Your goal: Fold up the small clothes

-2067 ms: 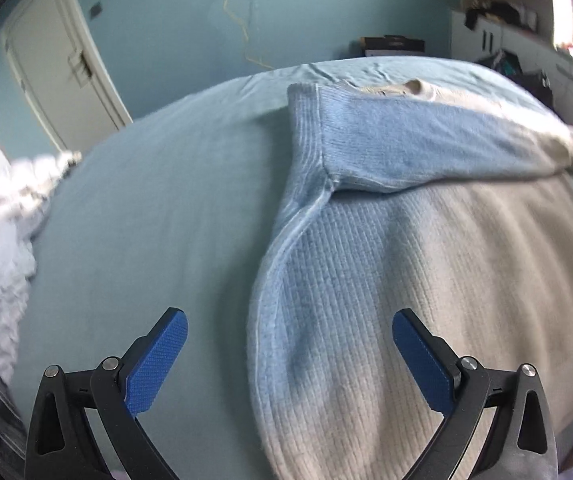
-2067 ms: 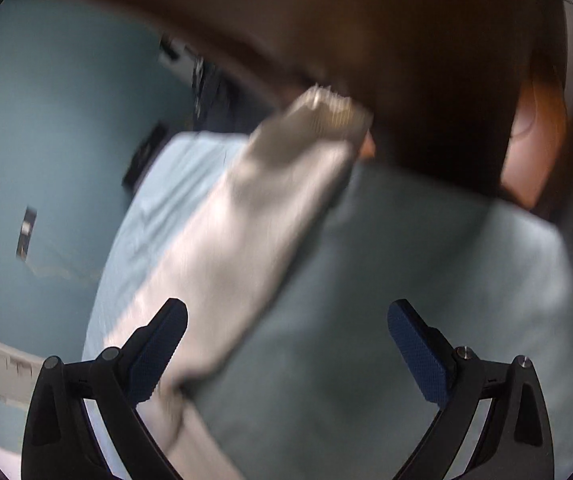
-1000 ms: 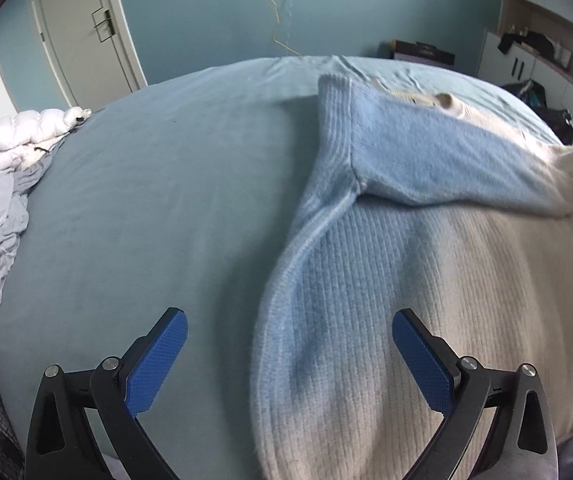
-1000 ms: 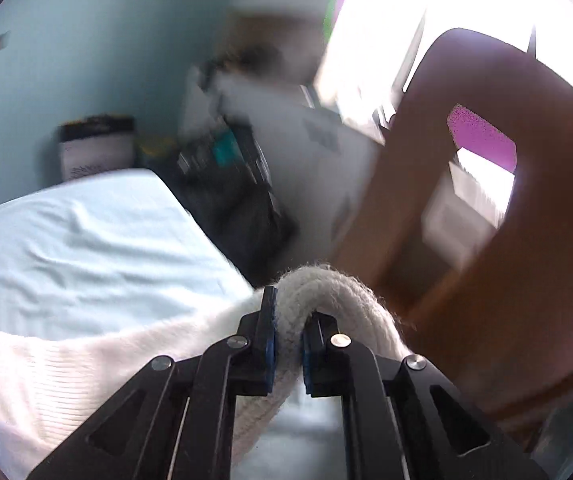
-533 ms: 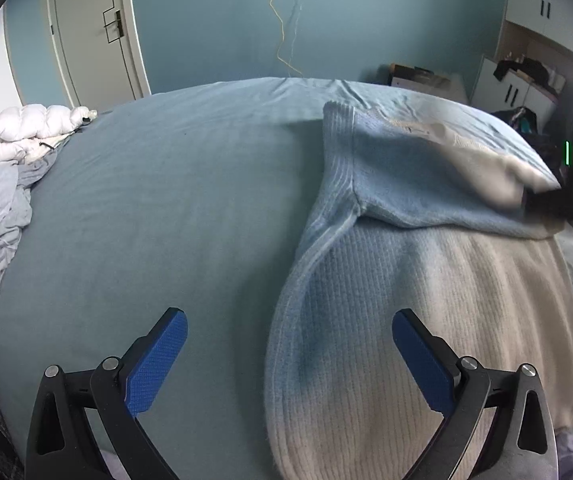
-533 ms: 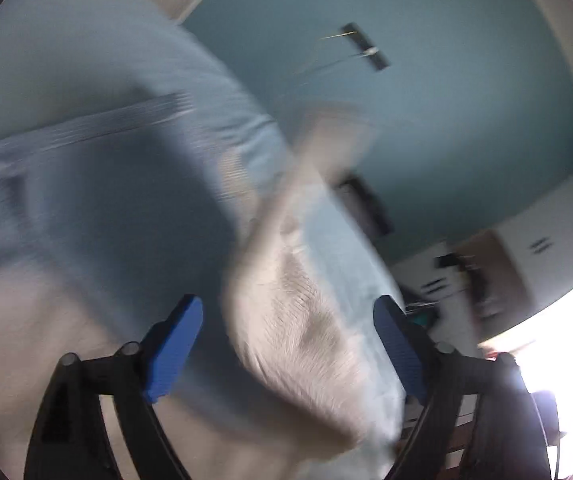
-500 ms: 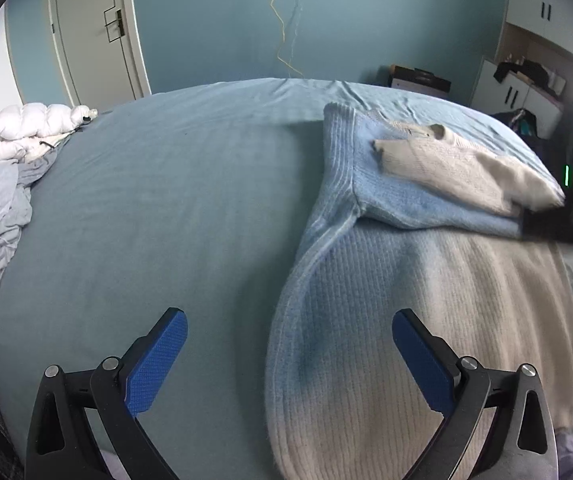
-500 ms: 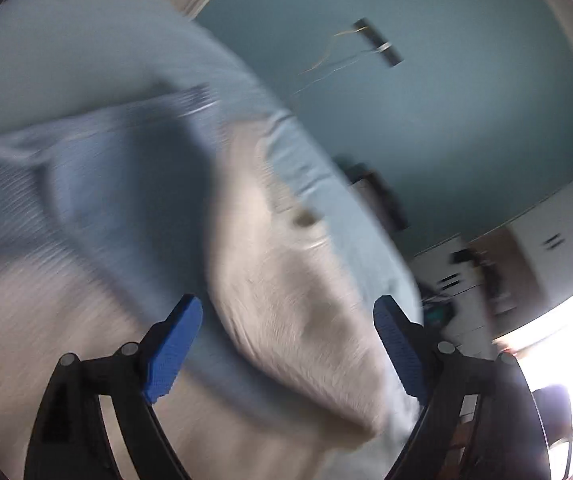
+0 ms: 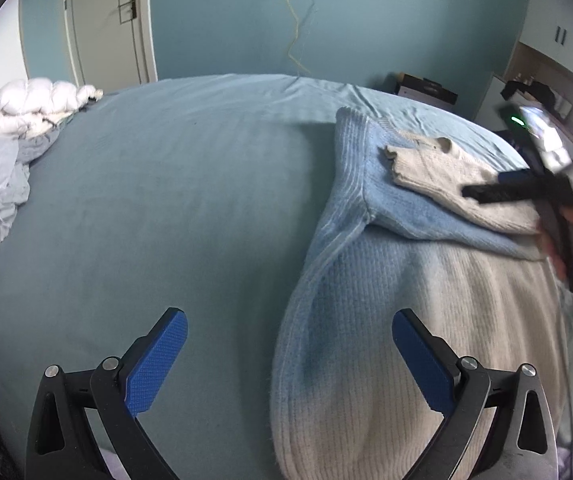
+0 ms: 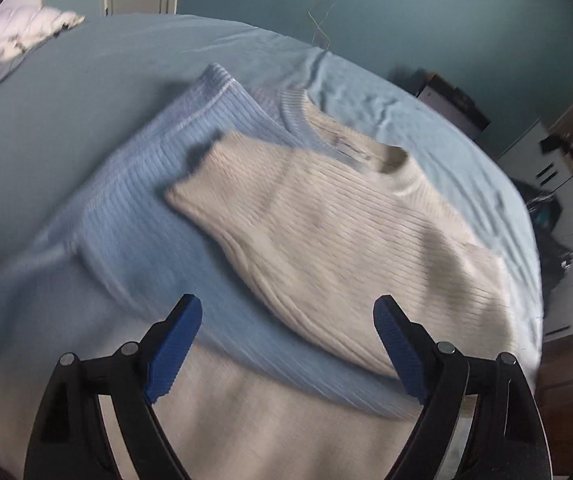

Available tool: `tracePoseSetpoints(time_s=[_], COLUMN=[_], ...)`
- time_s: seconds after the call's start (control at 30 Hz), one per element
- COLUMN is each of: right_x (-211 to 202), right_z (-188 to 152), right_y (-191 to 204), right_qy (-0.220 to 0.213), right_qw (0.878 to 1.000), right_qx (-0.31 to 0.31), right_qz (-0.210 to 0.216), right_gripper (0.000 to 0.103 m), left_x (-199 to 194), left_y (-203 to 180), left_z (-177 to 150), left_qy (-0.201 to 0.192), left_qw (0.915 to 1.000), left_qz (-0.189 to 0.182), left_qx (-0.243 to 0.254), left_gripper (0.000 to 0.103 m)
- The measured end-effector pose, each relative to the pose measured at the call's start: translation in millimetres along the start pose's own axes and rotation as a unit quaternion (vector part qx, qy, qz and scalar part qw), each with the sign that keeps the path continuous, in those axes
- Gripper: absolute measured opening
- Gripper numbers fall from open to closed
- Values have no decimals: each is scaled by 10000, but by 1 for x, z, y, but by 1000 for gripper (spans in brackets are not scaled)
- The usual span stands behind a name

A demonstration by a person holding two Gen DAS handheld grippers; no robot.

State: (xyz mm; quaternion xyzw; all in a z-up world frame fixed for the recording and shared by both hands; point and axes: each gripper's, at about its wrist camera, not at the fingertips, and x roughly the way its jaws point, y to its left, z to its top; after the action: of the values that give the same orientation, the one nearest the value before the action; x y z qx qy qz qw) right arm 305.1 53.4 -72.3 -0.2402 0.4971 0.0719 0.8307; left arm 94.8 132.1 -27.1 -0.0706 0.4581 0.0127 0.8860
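While the sweater (image 9: 398, 320) lies flat on the bed (image 9: 166, 200), its 2 sleeves cross its chest, the cream sleeve (image 10: 326, 240) over the blue sleeve (image 10: 146, 240). Left tongs (image 9: 286, 360) hang wide open, empty, above its hem. Right tongs (image 10: 286, 344) gape wide, empty, over the cream sleeve.

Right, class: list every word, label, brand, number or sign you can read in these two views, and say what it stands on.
None can be read.
Neck label of the sweater: too small and blurred to read.
Dark box beyond the bed: no legible print.
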Motion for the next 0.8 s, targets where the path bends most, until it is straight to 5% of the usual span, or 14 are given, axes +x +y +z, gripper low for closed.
tracePoseSetpoints(time_s=[0.4, 0.5, 0.53, 0.6, 0.8], right_x=[53, 39, 33, 12, -100], right_z=[20, 23, 25, 26, 30], right_y=[62, 56, 50, 29, -62], right_qy=[708, 596, 577, 317, -575], right_qw=[9949, 9937, 9930, 9906, 9778], right_qx=[710, 929, 1031, 1323, 1955], right_qz=[86, 166, 40, 121, -496], right_gripper=[81, 16, 8, 8, 8], left_x=[12, 12, 12, 11, -4], left_y=[19, 21, 21, 22, 23], left_z=[-1, 0, 0, 1, 5], left_qy=[248, 253, 254, 249, -16], left_qw=[9986, 9986, 9985, 9983, 9988], left_qz=[-284, -269, -268, -297, -153], left_qx=[-381, -391, -398, -429, -470], left_gripper=[103, 103, 103, 103, 103])
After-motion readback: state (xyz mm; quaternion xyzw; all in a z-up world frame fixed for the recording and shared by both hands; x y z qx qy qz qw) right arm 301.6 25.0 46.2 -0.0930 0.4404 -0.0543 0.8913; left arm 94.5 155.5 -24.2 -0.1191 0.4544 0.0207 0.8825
